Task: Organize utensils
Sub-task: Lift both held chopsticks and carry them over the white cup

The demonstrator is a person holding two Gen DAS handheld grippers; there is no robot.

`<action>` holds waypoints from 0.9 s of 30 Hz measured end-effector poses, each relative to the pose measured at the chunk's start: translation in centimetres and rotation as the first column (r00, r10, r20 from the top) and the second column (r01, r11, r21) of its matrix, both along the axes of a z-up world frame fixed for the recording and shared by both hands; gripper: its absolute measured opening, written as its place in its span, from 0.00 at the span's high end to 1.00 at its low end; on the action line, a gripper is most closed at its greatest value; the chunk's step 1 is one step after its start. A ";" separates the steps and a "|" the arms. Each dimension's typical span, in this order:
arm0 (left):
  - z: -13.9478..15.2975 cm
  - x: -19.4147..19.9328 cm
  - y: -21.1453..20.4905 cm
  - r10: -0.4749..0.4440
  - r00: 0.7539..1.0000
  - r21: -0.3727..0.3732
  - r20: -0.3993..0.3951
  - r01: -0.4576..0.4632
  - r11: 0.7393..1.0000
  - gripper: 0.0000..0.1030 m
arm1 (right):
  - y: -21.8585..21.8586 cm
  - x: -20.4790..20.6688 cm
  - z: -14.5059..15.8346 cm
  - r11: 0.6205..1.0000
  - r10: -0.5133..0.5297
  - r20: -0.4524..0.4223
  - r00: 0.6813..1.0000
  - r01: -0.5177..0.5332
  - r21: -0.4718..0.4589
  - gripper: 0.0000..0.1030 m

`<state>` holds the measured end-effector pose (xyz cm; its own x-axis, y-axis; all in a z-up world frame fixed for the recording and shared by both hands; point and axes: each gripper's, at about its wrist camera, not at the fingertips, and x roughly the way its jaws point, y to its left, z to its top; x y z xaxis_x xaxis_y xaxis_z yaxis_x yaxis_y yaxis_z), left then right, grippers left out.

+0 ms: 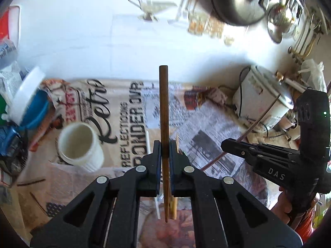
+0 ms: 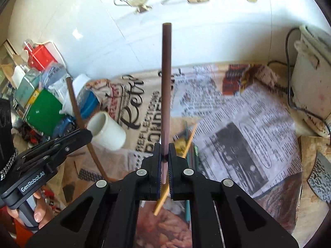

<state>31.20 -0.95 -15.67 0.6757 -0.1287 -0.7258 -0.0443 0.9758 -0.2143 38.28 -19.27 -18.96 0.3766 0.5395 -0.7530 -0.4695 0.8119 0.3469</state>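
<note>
In the left wrist view my left gripper (image 1: 164, 144) is shut on a brown chopstick (image 1: 163, 103) that stands up between its jaws. A white cup (image 1: 79, 146) lies tilted on the newspaper to its left. My right gripper (image 1: 227, 144) shows at the right, shut on a thin reddish chopstick (image 1: 254, 125). In the right wrist view my right gripper (image 2: 164, 146) clamps that purplish-brown chopstick (image 2: 166, 82). The left gripper (image 2: 84, 135) and its brown chopstick (image 2: 75, 105) hang beside the white cup (image 2: 107, 132). A pale bamboo chopstick (image 2: 189, 140) and green sticks (image 2: 195, 155) lie loose below.
Newspaper (image 2: 238, 136) covers the counter. A rice cooker (image 2: 310, 78) with its cord stands at the right, and a patterned cleaver blade (image 2: 320, 177) lies on a wooden board. Boxes and packets (image 2: 41, 111) crowd the left. Steel pots (image 1: 233, 0) hang by the white wall.
</note>
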 end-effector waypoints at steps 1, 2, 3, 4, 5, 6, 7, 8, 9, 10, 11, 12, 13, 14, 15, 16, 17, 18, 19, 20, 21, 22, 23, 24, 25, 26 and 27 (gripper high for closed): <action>0.5 -0.3 0.7 0.001 1.000 -0.001 0.016 -0.001 1.000 0.95 | 0.5 -0.1 0.4 1.000 -0.006 0.007 1.000 0.006 0.005 0.95; 1.0 -0.6 1.5 0.005 0.999 -0.004 0.034 -0.005 1.000 0.95 | 0.9 -0.2 0.7 1.000 -0.011 0.014 1.000 0.011 0.009 0.95; 1.3 -0.8 2.3 0.010 0.999 -0.005 0.050 -0.010 1.000 0.95 | 1.4 -0.3 1.2 1.000 -0.015 0.026 1.000 0.015 0.014 0.95; 1.7 -1.0 3.1 0.017 0.998 -0.006 0.066 -0.017 1.000 0.95 | 2.1 -0.4 1.8 1.000 -0.018 0.044 0.999 0.017 0.017 0.95; 2.1 -1.2 3.8 0.023 0.996 -0.008 0.081 -0.023 1.000 0.95 | 2.5 -0.6 2.2 1.000 -0.020 0.058 0.998 0.019 0.021 0.95; 2.6 -1.4 4.8 0.030 0.995 -0.011 0.099 -0.029 1.000 0.95 | 2.9 -0.7 2.6 0.999 -0.022 0.069 0.997 0.020 0.026 0.95; 3.0 -1.5 5.4 0.034 0.993 -0.012 0.111 -0.033 0.999 0.95 | 3.4 -0.8 3.2 0.999 -0.023 0.082 0.996 0.020 0.033 0.95; 3.3 -1.6 6.1 0.039 0.991 -0.009 0.125 -0.038 0.999 0.95 | 3.9 -0.8 3.6 0.999 -0.024 0.095 0.995 0.020 0.039 0.95; 3.8 -1.7 6.9 0.045 0.989 -0.003 0.140 -0.045 0.999 0.95 | 4.5 -0.9 4.1 0.999 -0.026 0.108 0.994 0.021 0.045 0.95; 4.3 -1.8 7.6 0.049 0.986 0.005 0.157 -0.051 0.999 0.95 | 5.1 -1.0 4.6 0.998 -0.027 0.124 0.992 0.020 0.052 0.95; 4.6 -1.8 8.2 0.052 0.984 0.012 0.171 -0.055 0.998 0.95 | 5.6 -1.0 5.0 0.998 -0.026 0.135 0.990 0.019 0.058 0.95; 5.0 -1.8 8.8 0.055 0.981 0.017 0.185 -0.060 0.998 0.95 | 6.2 -1.1 5.5 0.998 -0.026 0.145 0.989 0.017 0.062 0.95; 5.3 -1.7 9.4 0.058 0.979 0.020 0.196 -0.063 0.998 0.95 | 6.8 -1.2 5.9 0.998 -0.024 0.158 0.987 0.014 0.067 0.95; 5.6 -1.6 10.0 0.061 0.976 0.022 0.209 -0.067 0.998 0.95 | 7.4 -1.3 6.3 0.997 -0.023 0.171 0.985 0.011 0.071 0.95; 5.9 -1.6 10.5 0.063 0.974 0.023 0.218 -0.070 0.997 0.95 | 7.9 -1.4 6.6 0.997 -0.020 0.179 0.984 0.007 0.073 0.95; 6.1 -1.5 11.0 0.068 0.971 0.026 0.230 -0.076 0.997 0.95 | 8.5 -1.5 6.9 0.997 -0.018 0.189 0.982 0.003 0.076 0.95; 6.3 -1.3 11.6 0.072 0.968 0.028 0.239 -0.081 0.996 0.95 | 9.2 -1.5 7.1 0.997 -0.014 0.198 0.980 -0.001 0.077 0.95; 6.4 -1.2 12.0 0.075 0.966 0.028 0.246 -0.084 0.996 0.95 | 9.7 -1.5 7.3 0.997 -0.012 0.205 0.979 -0.004 0.076 0.95; 6.5 -1.1 12.5 0.078 0.965 0.025 0.252 -0.087 0.996 0.95 | 10.3 -1.5 7.5 0.997 -0.009 0.211 0.978 -0.008 0.077 0.95; 6.6 -0.9 13.0 0.081 0.963 0.024 0.257 -0.090 0.996 0.95 | 10.8 -1.4 7.6 0.997 -0.005 0.215 0.977 -0.012 0.076 0.95; 6.5 -0.6 13.4 0.083 0.962 0.023 0.262 -0.092 0.995 0.95 | 11.5 -1.4 7.6 0.997 0.000 0.219 0.976 -0.016 0.073 0.95; 6.4 -0.5 13.8 0.082 0.960 0.024 0.268 -0.092 0.995 0.95 | 12.0 -1.4 7.6 0.997 0.004 0.222 0.975 -0.020 0.070 0.95; 6.3 -0.4 14.1 0.080 0.958 0.028 0.275 -0.091 0.995 0.95 | 12.5 -1.4 7.6 0.997 0.009 0.223 0.975 -0.025 0.068 0.95; 6.2 -0.2 14.3 0.080 0.957 0.035 0.278 -0.093 0.995 0.95 | 13.2 -1.4 7.5 0.997 0.016 0.223 0.975 -0.032 0.065 0.95; 6.1 -0.1 14.5 0.080 0.956 0.041 0.281 -0.095 0.995 0.95 | 13.8 -1.4 7.4 0.997 0.024 0.222 0.975 -0.039 0.061 0.95; 5.8 0.1 14.8 0.078 0.956 0.045 0.284 -0.095 0.994 0.95 | 14.2 -1.4 7.4 0.997 0.032 0.221 0.975 -0.046 0.058 0.95; 5.6 0.2 15.0 0.079 0.956 0.047 0.283 -0.096 0.994 0.95 | 14.9 -1.4 7.2 0.997 0.041 0.220 0.975 -0.053 0.051 0.95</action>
<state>31.41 14.09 -10.09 0.8598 -0.0222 -0.5102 -0.0765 0.9822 -0.1716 36.85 -4.37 -11.80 0.5016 0.6000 -0.6232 -0.5763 0.7690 0.2766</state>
